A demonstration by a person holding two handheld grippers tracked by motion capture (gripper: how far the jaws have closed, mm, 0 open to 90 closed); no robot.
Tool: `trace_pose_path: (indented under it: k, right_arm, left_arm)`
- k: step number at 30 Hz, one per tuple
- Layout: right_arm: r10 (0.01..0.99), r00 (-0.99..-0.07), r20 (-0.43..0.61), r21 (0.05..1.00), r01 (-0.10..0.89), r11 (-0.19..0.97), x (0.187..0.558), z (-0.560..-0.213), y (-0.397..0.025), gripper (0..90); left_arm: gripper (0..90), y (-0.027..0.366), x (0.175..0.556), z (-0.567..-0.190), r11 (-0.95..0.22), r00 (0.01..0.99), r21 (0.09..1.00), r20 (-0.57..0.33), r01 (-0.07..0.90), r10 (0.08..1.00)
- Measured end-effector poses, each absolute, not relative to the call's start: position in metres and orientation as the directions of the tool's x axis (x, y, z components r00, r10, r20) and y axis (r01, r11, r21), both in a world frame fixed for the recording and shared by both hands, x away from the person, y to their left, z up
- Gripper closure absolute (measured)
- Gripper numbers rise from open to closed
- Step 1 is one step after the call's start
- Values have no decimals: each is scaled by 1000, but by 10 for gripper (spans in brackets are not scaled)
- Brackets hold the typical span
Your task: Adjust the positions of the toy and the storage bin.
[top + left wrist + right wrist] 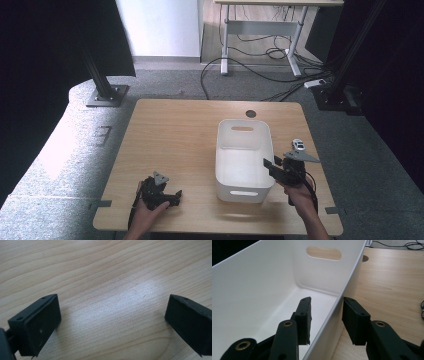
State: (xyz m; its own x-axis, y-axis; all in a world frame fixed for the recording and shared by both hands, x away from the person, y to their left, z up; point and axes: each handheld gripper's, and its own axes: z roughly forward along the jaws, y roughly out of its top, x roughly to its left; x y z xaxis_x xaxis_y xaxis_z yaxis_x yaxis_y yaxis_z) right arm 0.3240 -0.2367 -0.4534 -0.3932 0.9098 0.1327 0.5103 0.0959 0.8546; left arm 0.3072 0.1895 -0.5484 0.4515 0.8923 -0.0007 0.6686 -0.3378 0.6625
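White bin [244, 159] sits right of centre on the wooden counter [170, 135], upright, handle slots at near and far ends. Right tongs [325, 320] straddle the bin's right-hand wall near its front corner: one jaw inside the bin, the other outside over the counter, a small gap to the wall on each side, so not clamped yet. In the high view the right tongs [274, 167] sit at that rim. Left tongs [112, 322] are spread wide, holding nothing, low over bare counter at the near left [167, 196]. Small white toy car [298, 144] lies just right of the bin.
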Motion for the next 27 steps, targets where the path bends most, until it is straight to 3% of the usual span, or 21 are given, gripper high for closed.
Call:
trace_pose_path:
  k: [27]
  right_arm:
    - [897,-417,146,847,521,105,336,-453,-218,582]
  left_arm:
    - [1,189,308,-549,-339,454,663,-1,667,891]
